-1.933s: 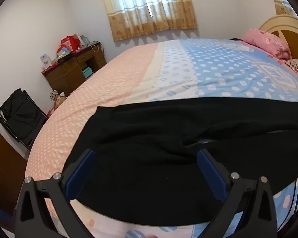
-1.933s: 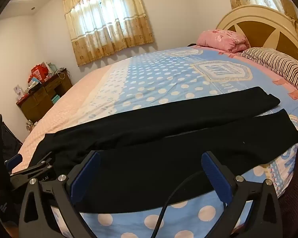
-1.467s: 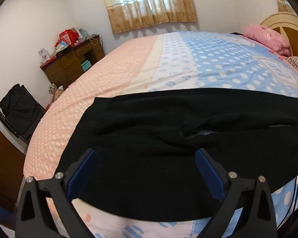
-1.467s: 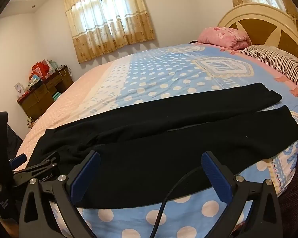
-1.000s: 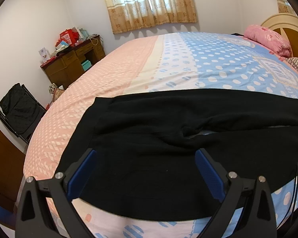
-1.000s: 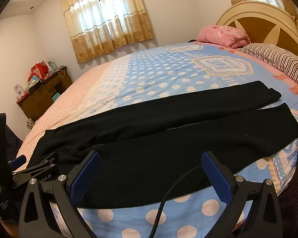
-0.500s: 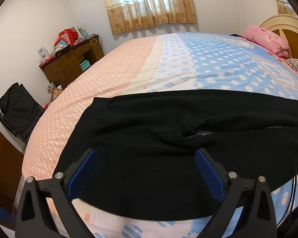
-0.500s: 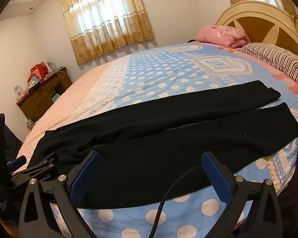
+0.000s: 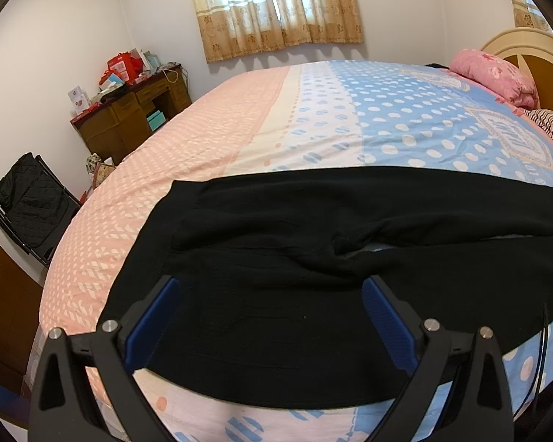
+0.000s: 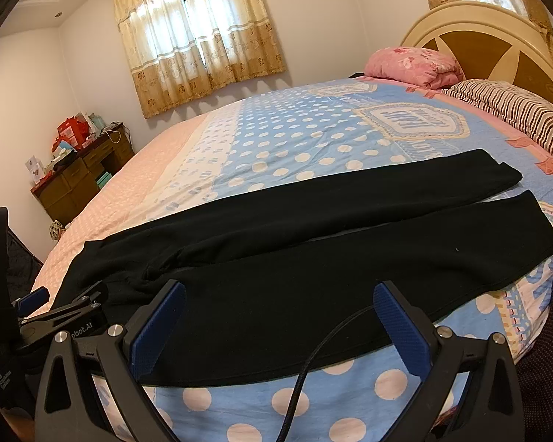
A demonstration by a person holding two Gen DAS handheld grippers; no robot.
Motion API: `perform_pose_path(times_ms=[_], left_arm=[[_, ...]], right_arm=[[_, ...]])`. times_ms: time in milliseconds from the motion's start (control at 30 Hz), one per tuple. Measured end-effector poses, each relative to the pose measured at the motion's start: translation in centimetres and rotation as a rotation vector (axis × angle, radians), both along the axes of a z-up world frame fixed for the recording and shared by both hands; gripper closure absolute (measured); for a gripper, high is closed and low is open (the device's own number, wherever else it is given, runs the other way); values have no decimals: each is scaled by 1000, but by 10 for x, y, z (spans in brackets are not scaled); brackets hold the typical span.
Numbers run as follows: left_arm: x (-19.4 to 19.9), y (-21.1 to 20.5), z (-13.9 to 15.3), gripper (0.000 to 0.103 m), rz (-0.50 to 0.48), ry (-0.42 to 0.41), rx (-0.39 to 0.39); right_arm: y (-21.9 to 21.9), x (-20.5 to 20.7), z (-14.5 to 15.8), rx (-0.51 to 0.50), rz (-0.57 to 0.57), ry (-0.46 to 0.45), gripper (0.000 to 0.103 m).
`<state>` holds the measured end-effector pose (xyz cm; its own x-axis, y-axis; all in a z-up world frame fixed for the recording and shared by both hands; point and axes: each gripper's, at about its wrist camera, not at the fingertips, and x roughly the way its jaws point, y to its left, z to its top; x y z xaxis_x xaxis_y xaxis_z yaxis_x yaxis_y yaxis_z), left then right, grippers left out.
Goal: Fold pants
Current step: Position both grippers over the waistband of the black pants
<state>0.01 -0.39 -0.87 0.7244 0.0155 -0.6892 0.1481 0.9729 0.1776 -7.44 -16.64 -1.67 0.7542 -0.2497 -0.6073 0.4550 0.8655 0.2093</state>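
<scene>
The pants (image 10: 313, 258) are lying crosswise just ahead of both wide tools (left tool (image 9: 271, 316) nearer the waist, right tool (image 10: 278, 322) nearer the legs).

We hold the left gripper (image 9: 271, 287) low and level, its two blue-padded fingers (image 9: 151, 318) spread wide apart and pointing forward, with nothing between them. The right gripper (image 10: 278, 293) has the same pose: fingers (image 10: 400, 328) wide apart, holding nothing, pointing forward. In the right wrist view the left gripper (image 10: 37, 300) shows at the far left edge, just beside the right one, at a similar height.
</scene>
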Motion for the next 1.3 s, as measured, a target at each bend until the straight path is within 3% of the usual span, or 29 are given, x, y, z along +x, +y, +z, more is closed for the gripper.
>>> perform_pose_path(times_ms=[1300], left_arm=[[7, 2, -8, 2, -23, 38, -13]], right_arm=[[-1, 7, -7, 10, 14, 31, 1]])
